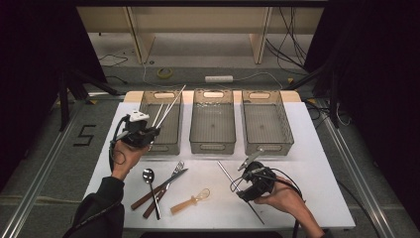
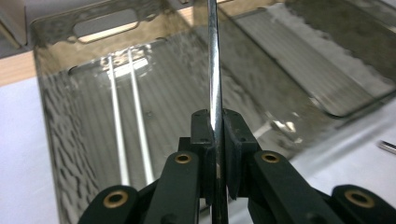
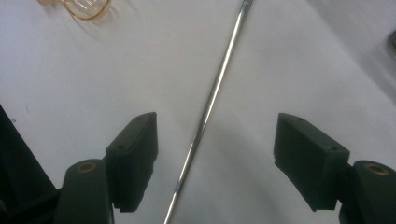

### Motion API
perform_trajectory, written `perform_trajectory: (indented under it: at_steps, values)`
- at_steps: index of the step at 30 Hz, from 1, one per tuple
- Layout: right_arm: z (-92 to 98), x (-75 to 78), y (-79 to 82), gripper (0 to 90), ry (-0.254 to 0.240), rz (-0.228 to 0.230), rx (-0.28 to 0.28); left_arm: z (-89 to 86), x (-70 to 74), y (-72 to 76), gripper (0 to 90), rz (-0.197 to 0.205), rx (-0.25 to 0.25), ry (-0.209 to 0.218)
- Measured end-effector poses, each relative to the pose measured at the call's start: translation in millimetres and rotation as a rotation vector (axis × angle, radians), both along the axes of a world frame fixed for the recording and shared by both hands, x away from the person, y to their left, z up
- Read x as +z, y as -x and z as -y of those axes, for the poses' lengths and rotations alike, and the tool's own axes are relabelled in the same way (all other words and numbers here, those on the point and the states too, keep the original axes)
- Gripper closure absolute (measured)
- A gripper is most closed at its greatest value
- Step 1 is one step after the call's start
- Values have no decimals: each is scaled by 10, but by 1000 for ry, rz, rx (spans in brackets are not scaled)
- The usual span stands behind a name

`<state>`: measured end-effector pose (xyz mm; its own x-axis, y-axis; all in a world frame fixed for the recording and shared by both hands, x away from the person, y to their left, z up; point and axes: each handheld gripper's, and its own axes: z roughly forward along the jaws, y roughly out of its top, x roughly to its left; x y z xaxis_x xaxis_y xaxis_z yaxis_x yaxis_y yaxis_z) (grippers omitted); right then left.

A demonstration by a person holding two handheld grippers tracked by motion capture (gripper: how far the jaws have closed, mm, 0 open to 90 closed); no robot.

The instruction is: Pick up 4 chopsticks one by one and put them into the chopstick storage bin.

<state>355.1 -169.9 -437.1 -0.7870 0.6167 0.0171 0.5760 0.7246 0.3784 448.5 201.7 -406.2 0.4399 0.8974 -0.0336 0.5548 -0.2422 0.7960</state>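
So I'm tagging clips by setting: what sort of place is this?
Likely a lab recording rig, not a kitchen: a white table between black curtains, loose floor cables, and handheld left tongs sorting cutlery into bins.

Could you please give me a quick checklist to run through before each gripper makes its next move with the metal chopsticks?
1. Left gripper shut firmly on the held chopstick: ok.
2. Held chopstick pointing over the left bin, where two chopsticks already lie: ok.
3. Right gripper open wide enough: ok, jaws stand well apart.
4. Loose chopstick lies between the right gripper's jaws: ok, on the white table, slanted across the gap.
5. Right jaws low enough to close on it: cannot tell.
6. Nothing crowding the loose chopstick: ok, the amber spoon lies apart from it.
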Motion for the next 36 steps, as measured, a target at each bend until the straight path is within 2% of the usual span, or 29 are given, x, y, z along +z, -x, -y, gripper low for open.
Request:
perform_trajectory:
  at_steps: [9, 16, 20, 32, 34, 36]
  values:
    - [-8, -6, 4, 316, 0, 1, 13, -112, -132, -204, 832, -34, 68, 6]
    - [-15, -8, 3, 317, 0, -1, 19, -148, -232, -298, 830, -64, 103, -20]
    - [-20, -11, 7, 317, 1, 0, 26, -172, -264, -328, 829, -84, 123, -33]
    - [-39, -14, 17, 319, 4, 2, 36, -156, -283, -371, 817, -100, 162, -59]
    - [-36, -13, 17, 319, 3, 0, 33, -156, -274, -368, 757, -97, 164, -53]
    - [-33, -10, 15, 319, 2, -1, 30, -153, -257, -360, 744, -94, 163, -50]
